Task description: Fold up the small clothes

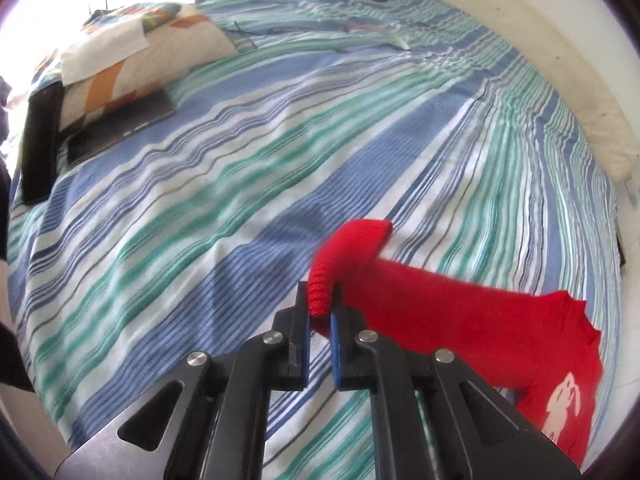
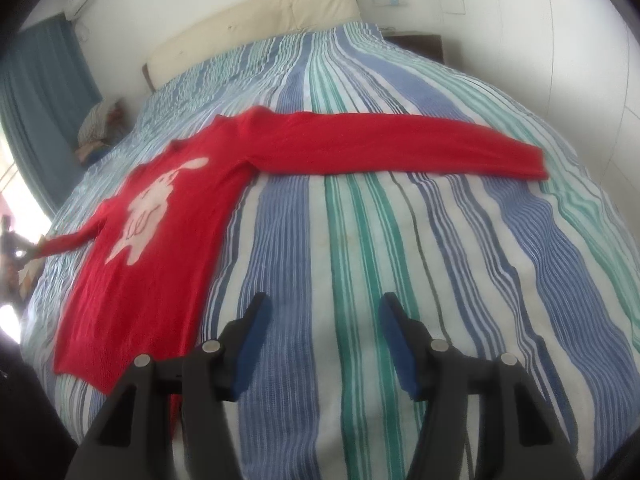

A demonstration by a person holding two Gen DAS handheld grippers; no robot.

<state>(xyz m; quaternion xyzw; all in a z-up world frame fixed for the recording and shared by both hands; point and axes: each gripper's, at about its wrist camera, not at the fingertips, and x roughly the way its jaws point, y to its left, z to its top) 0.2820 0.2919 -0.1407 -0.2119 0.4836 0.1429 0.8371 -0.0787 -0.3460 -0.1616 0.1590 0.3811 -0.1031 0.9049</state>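
Observation:
A small red knit sweater (image 2: 172,216) with a pale rabbit figure (image 2: 150,204) lies face up on the striped bedspread (image 2: 360,260). One sleeve (image 2: 400,146) stretches flat to the right. The other sleeve (image 1: 440,312) is lifted at its ribbed cuff (image 1: 320,300), and my left gripper (image 1: 321,312) is shut on that cuff. In the right wrist view this held sleeve (image 2: 66,242) runs off to the left edge. My right gripper (image 2: 322,328) hovers open over bare bedspread, just right of the sweater's hem, with nothing between its fingers.
A patterned pillow (image 1: 136,60) rests on a dark flat object (image 1: 120,128) at the bed's far left corner. A cream headboard (image 2: 256,20) backs the bed. Blue curtains (image 2: 44,92) and a bright window stand on the left.

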